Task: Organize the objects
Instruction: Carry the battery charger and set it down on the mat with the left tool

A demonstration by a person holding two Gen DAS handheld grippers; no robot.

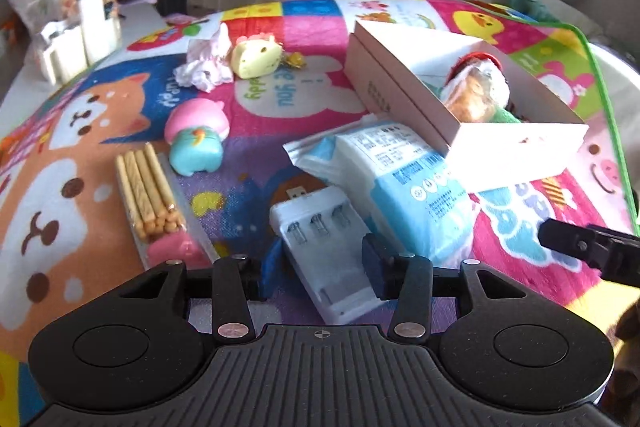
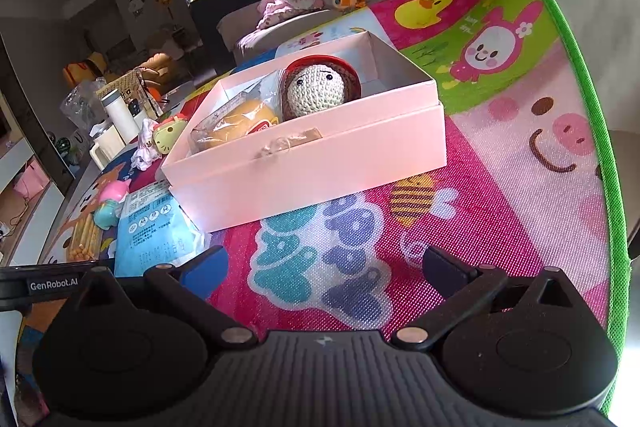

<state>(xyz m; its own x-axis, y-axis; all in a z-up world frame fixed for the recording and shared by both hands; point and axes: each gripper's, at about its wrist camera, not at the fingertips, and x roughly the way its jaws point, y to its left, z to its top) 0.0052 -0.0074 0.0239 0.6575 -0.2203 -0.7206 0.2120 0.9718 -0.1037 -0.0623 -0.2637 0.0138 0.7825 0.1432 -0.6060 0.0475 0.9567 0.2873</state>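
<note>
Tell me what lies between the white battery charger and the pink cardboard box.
In the left wrist view, a blue-and-white plastic pack lies between the white battery charger and the pink cardboard box, its far end tucked under the box's near edge.

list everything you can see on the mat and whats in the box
pink box: 1, pale pink, open, on the mat
crochet doll: 1, cream head, red hat, inside box
wrapped bun: 1, golden, inside box
blue packet: 1, blue-white, partly under box
battery charger: 1, white, between left pads
biscuit sticks: 1 pack, tan, left on the mat
squishy toys: 2, pink-teal; yellow one further back
mat: 1, multicoloured cartoon print
left gripper: around charger, grip unclear
right gripper: open, empty
</note>
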